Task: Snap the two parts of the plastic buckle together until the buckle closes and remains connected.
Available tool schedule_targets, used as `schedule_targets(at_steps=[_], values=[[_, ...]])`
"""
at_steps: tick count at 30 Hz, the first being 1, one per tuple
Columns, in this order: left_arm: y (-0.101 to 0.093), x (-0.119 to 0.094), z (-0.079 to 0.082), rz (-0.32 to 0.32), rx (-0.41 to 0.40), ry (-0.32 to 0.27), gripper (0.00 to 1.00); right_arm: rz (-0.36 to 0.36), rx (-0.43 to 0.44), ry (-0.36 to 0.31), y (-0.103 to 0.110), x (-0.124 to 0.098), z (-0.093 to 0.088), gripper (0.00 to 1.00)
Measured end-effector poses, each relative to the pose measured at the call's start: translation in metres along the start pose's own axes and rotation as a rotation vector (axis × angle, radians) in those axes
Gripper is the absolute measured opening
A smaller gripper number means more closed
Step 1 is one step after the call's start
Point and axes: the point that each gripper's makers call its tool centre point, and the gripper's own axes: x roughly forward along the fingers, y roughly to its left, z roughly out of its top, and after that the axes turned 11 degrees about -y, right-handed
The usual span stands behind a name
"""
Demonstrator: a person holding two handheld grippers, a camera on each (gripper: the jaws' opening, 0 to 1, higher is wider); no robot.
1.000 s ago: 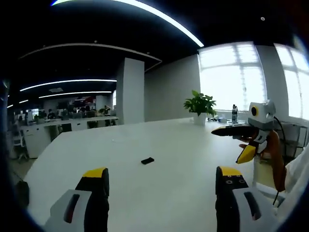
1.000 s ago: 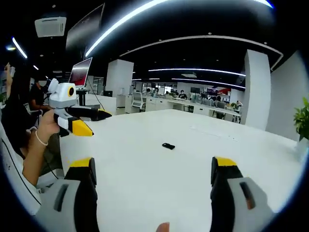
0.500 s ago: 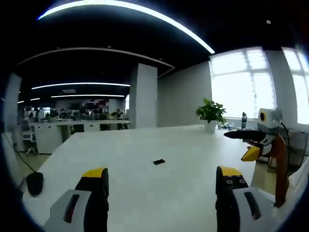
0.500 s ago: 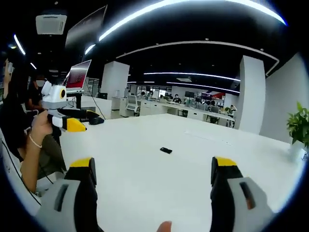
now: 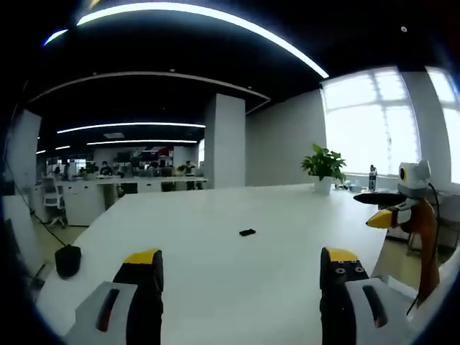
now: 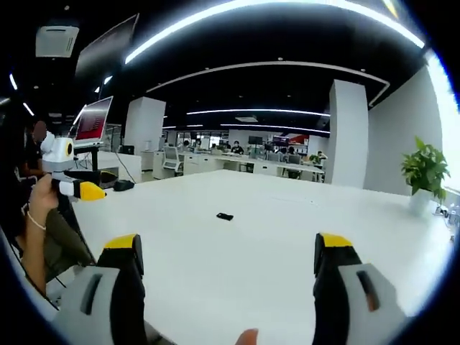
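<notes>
A small black plastic buckle lies alone on the big white table, far beyond my left gripper. That gripper is open with nothing between its yellow-tipped jaws. The right gripper hangs at the table's right edge, held above the surface. In the right gripper view the same buckle is a dark speck mid-table, well ahead of my open, empty right gripper. A hand holds the left gripper at the far left. I cannot tell whether the buckle is one piece or two.
A potted plant and a bottle stand at the table's far end. A black mouse-like object with a cable lies beside the table's left edge. A raised laptop screen stands at the left. Desks with people fill the background.
Both views have panned, so the buckle sits more to the right in the left gripper view and more to the left in the right one. It lies where it was; both grippers stay open.
</notes>
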Motion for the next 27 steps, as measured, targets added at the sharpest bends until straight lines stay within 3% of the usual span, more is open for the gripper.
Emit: schedule_targets(at_steps=[2, 13, 26, 27], values=[[-0.001, -0.003, -0.004, 0.015, 0.017, 0.004, 0.91, -0.046, 0.022, 0.002, -0.007, -0.008, -0.006, 1.0], [-0.009, -0.016, -0.013, 0.048, 0.038, 0.008, 0.91, -0.121, 0.012, 0.011, -0.027, -0.03, -0.016, 1.0], [0.002, -0.028, -0.015, 0.091, 0.012, -0.004, 0.9, -0.134, 0.009, 0.023, -0.028, -0.032, -0.024, 1.0], [0.004, -0.029, -0.016, 0.099, 0.007, -0.004, 0.9, -0.122, 0.014, 0.041, -0.025, -0.029, -0.03, 1.0]])
